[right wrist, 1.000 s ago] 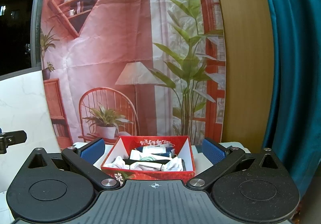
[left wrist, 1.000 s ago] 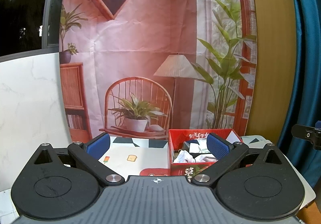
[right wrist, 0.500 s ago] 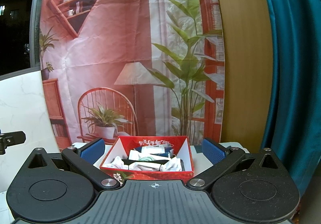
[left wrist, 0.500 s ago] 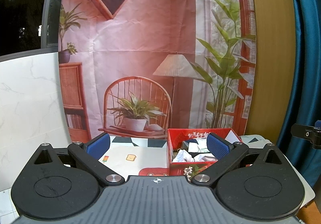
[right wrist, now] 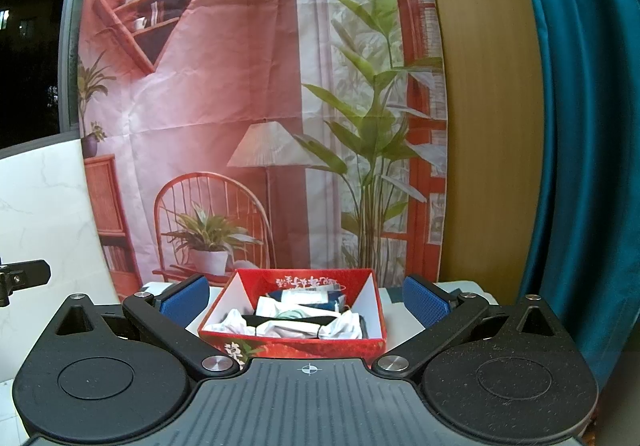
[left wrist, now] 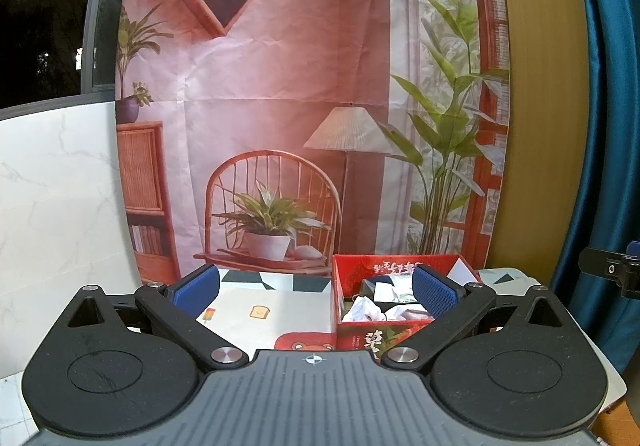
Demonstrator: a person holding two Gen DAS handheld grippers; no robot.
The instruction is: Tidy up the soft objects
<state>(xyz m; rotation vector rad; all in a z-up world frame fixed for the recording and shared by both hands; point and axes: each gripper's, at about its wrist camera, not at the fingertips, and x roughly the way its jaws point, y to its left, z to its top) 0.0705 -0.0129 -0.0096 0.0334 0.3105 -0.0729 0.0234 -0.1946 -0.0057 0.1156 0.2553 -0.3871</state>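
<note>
Left gripper (left wrist: pixel 316 291) released, blue-padded fingers (left wrist: pixel 198 288) spread wide, nothing between them. Right gripper (right wrist: pixel 306 301) likewise released and empty. Red cardboard box with white inner walls (right wrist: pixel 370 304) sits on the table just ahead of the right gripper, framed between its two fingers; from the left wrist view the same box (left wrist: pixel 352 274) lies ahead toward the right finger, whose pad overlaps its far corner. Inside: crumpled white, black and dark blue soft cloth items (right wrist: pixel 298 320), heaped and tangled. Patterned table mat with toast and popsicle prints (left wrist: pixel 248 312) lies ahead of the left finger. Printed room-scene backdrop (left wrist: pixel 280 86) hangs beyond the fingertips.
</note>
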